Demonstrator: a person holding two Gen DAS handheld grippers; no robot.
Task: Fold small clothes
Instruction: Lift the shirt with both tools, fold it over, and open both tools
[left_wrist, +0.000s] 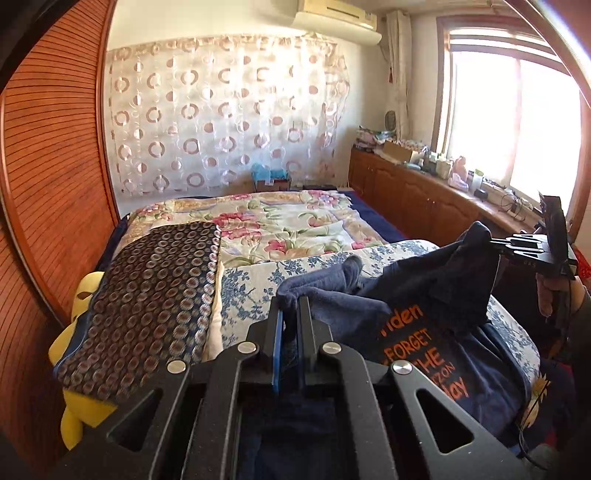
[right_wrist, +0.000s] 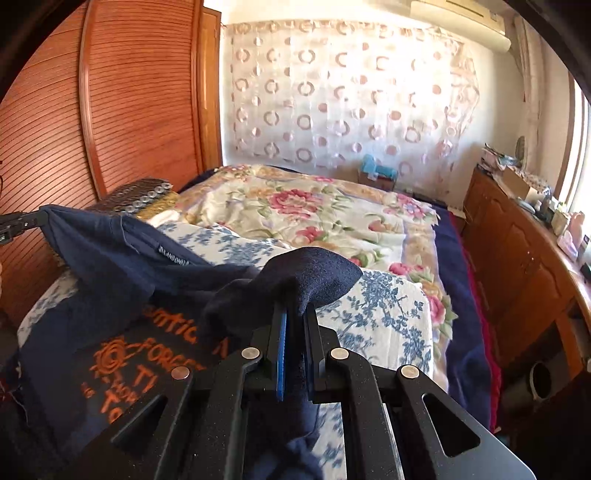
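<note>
Left gripper (left_wrist: 291, 306) clamped on navy shirt (left_wrist: 436, 332) edge. Right gripper (right_wrist: 295, 314) pinching another edge of same shirt. Shirt raised between both, rest draped over blue-floral cushion (right_wrist: 380, 314) on bed (left_wrist: 288, 218).

Bedroom. Slatted wooden wardrobe (left_wrist: 55, 166) at 9 o'clock. Sheer circle-print curtain (left_wrist: 225, 110) at 12, air conditioner (left_wrist: 338, 18) above it. Bright window (left_wrist: 517, 122) at 2 o'clock over a cluttered wooden cabinet (left_wrist: 413, 192). Floral bedspread (left_wrist: 280, 221) centre.
</note>
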